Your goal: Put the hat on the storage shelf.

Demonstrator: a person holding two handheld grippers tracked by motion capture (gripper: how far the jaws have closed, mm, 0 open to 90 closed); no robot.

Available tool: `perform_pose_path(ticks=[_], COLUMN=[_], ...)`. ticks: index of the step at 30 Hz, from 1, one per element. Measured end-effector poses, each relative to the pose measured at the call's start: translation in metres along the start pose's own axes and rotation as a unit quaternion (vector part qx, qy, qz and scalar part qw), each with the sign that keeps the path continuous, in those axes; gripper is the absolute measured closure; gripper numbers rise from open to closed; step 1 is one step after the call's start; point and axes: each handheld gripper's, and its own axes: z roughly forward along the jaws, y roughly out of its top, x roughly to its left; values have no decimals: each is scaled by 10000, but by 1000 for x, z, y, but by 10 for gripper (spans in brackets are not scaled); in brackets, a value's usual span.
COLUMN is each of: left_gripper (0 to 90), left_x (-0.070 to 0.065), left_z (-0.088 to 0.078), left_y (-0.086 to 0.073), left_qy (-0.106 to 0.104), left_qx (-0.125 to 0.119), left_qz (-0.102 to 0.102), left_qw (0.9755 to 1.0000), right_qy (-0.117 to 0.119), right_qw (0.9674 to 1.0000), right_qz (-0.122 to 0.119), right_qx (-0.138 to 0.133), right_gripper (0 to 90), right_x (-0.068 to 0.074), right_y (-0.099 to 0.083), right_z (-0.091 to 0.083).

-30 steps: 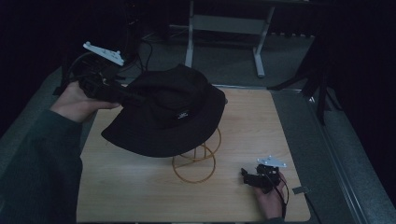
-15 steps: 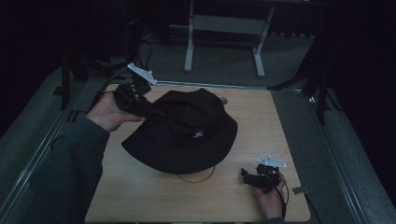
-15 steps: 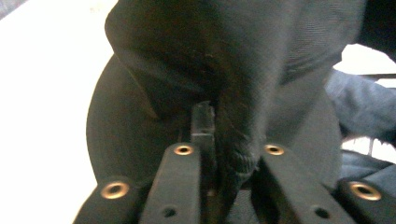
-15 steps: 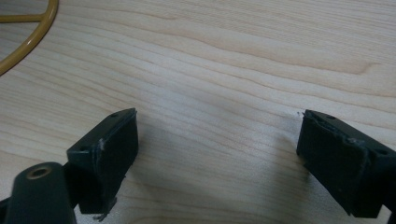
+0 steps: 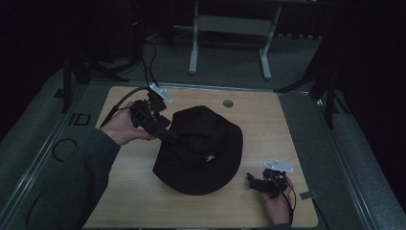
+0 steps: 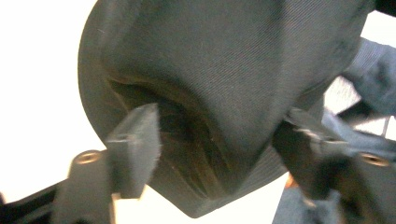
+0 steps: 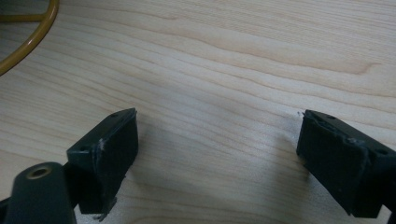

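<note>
A black bucket hat [image 5: 206, 148] lies crown up in the middle of the wooden table [image 5: 292, 124]. My left gripper [image 5: 168, 135] reaches in from the upper left at the hat's brim. In the left gripper view the hat [image 6: 210, 70] hangs between the two pads [image 6: 135, 140]; the jaws have just been opening and stand wide, with the brim fold loose between them. My right gripper [image 5: 250, 179] rests low on the table at the front right, a little off the hat's edge. Its jaws [image 7: 217, 154] are open over bare wood.
A yellow wire ring [image 7: 25, 44] curves in at the top left of the right gripper view. A small round hole [image 5: 228, 103] sits near the table's far edge. Metal frame legs [image 5: 194, 48] stand on the floor behind the table. Grey carpet surrounds it.
The hat has come down from its tilted perch on the wire stand and now covers it. My left hand moved right and down with it, and its jaws opened. The right hand has kept still.
</note>
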Motion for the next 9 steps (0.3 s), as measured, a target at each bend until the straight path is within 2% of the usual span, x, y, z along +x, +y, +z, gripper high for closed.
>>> perform_pose_path(ticks=[3,9], left_gripper=[210,218], left_x=[4,12], left_z=[-14,-35], left_y=[-5,-18], left_qy=[56,196], left_qx=[-256,-666], left_qz=[-107,-349], left_qw=[9996,9970], right_qy=[1,-1], right_qw=[10000,10000], right_qz=[1,0], right_qx=[0,-1], right_gripper=[125,125], right_x=[0,0], right_y=[0,0], right_z=[0,0])
